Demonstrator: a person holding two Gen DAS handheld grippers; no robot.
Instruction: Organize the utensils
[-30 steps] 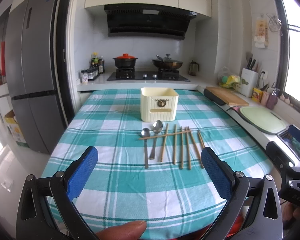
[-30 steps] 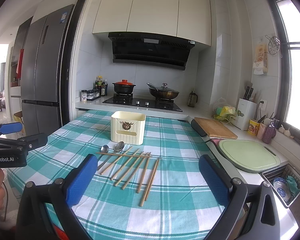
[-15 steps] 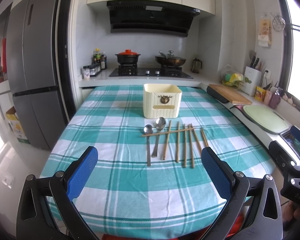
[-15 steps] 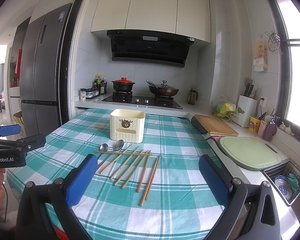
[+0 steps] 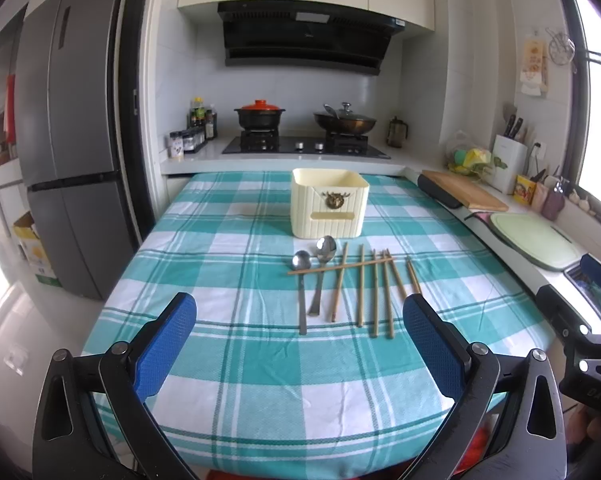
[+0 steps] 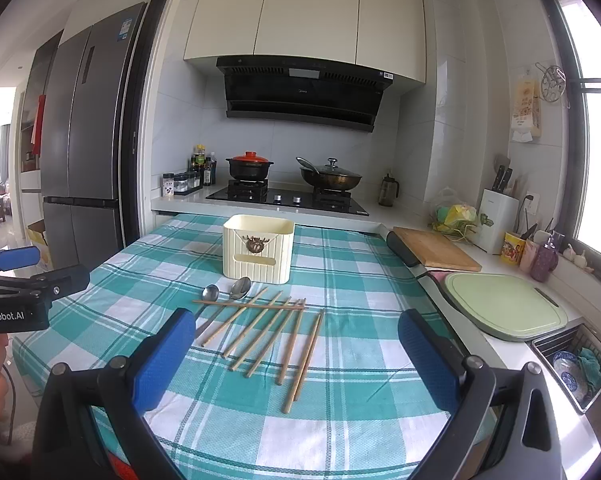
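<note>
**Crossed chopstick is the trap here**

Since one chopstick (image 5: pixel 340 267) lies crosswise on top of the other chopsticks (image 5: pixel 374 292) and over the two spoons (image 5: pixel 318 270), grabbing anything under it first would probably drag it along and scatter the row — that's my main worry. They're thin and flat on the checked tablecloth (image 5: pixel 236 344), so a pinch could also slip off or snag the cloth.

Everything sits in the middle of the table, just in front of the cream holder (image 5: pixel 329 208). Spoons and the parallel sticks run lengthwise toward the holder, spoon bowls at the holder end, handles pointing back at the cameras; the odd stick runs left-right.

Left gripper (image 5: pixel 300 352) and right gripper (image 6: pixel 296 354) are both spread wide with nothing between the pads, hovering near the table's front edge, well short of the utensils.
</note>
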